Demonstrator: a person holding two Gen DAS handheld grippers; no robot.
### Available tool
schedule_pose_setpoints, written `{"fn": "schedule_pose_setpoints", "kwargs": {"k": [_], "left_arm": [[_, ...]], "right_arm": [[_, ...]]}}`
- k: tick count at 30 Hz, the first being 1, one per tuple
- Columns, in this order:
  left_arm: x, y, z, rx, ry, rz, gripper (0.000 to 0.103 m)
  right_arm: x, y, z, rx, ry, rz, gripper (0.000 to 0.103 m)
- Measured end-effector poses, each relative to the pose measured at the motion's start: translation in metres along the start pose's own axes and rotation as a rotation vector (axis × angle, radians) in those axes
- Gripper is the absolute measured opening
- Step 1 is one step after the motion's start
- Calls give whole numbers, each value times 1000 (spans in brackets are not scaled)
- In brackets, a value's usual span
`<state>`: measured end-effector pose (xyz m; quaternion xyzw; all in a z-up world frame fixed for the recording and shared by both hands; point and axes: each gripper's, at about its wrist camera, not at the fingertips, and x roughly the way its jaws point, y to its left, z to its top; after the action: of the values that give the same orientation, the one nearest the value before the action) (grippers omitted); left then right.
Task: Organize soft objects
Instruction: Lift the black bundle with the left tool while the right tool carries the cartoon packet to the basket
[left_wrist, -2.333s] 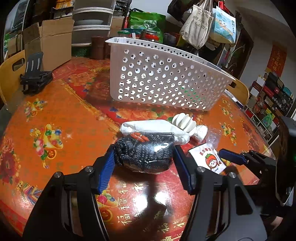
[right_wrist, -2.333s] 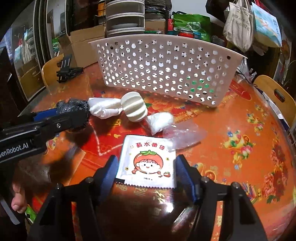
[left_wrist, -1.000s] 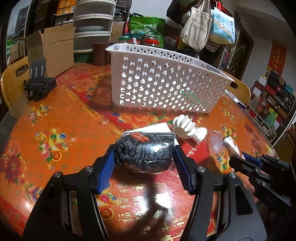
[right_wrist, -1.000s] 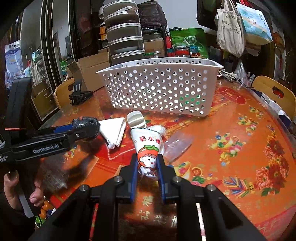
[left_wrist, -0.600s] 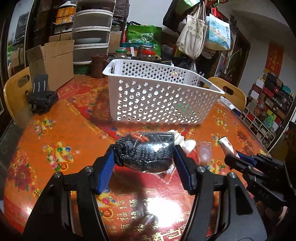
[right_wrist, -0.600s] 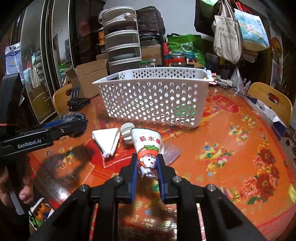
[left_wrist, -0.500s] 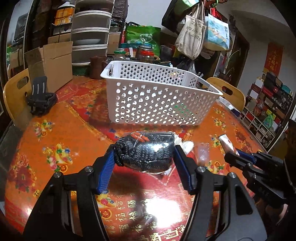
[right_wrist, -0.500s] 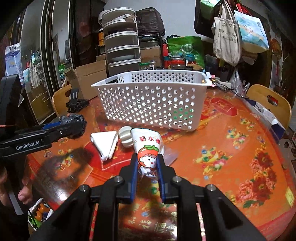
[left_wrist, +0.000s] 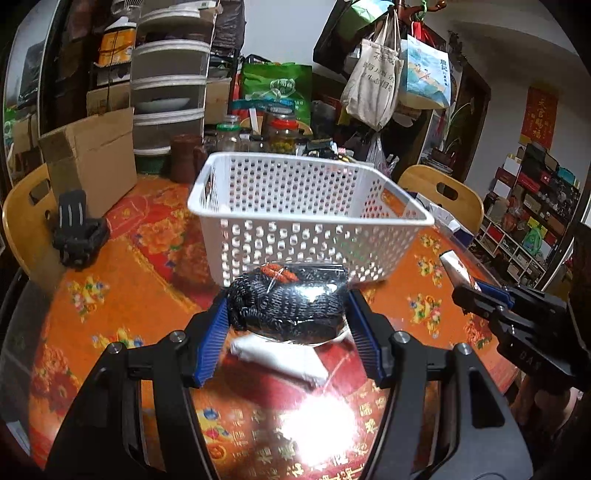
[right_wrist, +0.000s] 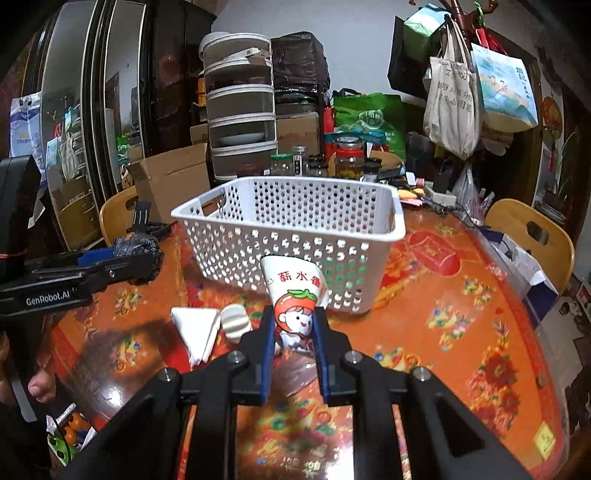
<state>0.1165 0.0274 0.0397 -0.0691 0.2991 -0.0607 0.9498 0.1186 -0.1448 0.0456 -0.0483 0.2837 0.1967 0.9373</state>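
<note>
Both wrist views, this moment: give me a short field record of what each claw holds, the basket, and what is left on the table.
left claw: shut on the black knit bundle, held above the table
right claw: shut on the tomato-print packet, lifted
white basket: upright on the table, nothing visible inside
left on table: folded white cloth, white ribbed piece beside it
table: orange-red floral cover
</note>
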Motion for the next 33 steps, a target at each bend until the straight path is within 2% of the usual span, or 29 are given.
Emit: {"fn": "schedule_pose_setpoints", "kwargs": {"k": [8,13,17,24,33], "left_arm": [[5,-3,42,19,-5,-11,59],[15,-4,77,23,0,-18,59],[27,-5,105,30,12,-4,59],[64,-11,140,50,67,28,59],[130,-6,162,29,177,65,59]], "right_arm": [[-1,-8,34,-20,-12,10,17],[12,-16,65,-19,-3,21,17],[28,-19,92,-39,12,-3,17],[62,-26,121,-40,66,-21,17],[118,-36,142,-27,152,-32,18]]}}
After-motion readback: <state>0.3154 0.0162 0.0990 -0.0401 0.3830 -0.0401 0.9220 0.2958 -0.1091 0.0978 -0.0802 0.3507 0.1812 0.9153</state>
